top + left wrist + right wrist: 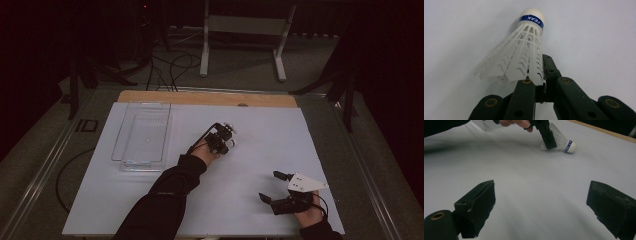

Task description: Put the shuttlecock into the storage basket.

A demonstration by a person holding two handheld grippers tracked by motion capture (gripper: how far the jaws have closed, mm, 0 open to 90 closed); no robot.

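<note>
Shuttlecock lies near the middle of the white table sheet, white plastic skirt toward my left gripper, rounded cork tip with its blue band pointing away. I note the left gripper's jaws drawn close together on the skirt's rim, pinching its edge. From the right gripper view the shuttlecock appears tilted, cork resting on the sheet. My right gripper sits near the table's near right corner, well apart from it, jaws spread wide with nothing between them. Clear plastic tray stands at far left.
</note>
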